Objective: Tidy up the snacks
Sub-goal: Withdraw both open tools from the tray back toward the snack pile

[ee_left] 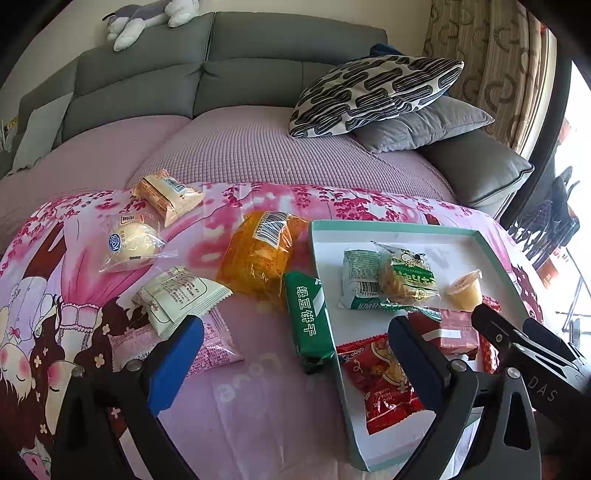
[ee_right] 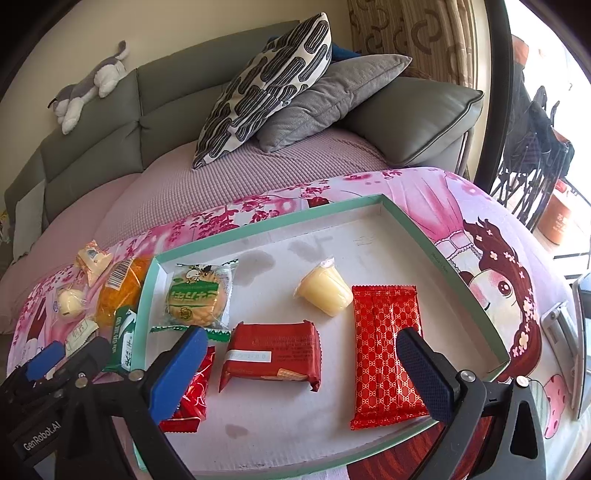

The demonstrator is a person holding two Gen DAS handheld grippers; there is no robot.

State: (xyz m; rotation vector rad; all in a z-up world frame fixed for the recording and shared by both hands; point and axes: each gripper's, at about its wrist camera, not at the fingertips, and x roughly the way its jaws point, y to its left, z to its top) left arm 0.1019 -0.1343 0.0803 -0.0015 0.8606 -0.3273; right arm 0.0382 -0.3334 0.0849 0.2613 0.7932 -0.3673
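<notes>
A shallow white box with a teal rim (ee_left: 391,229) (ee_right: 280,218) lies on the pink cloth. In it are a green-labelled cake (ee_right: 197,295), a jelly cup (ee_right: 327,291), a red biscuit pack (ee_right: 273,356), a red patterned pack (ee_right: 384,354) and a red snack bag (ee_left: 384,384). A green biscuit pack (ee_left: 306,317) leans on the box's left rim. My left gripper (ee_left: 295,365) is open above it. My right gripper (ee_right: 301,376) is open and empty over the red biscuit pack. Outside the box lie an orange pack (ee_left: 260,251), a white pack (ee_left: 181,295), a pink pack (ee_left: 207,347), a round bun (ee_left: 135,242) and a peach pack (ee_left: 168,194).
A grey sofa (ee_left: 229,70) with a purple cover stands behind the cloth. A patterned cushion (ee_left: 373,92) and a grey cushion (ee_left: 424,125) lie at its right. A plush cat (ee_left: 144,18) rests on the backrest. A curtain (ee_left: 491,62) and balcony door are at the right.
</notes>
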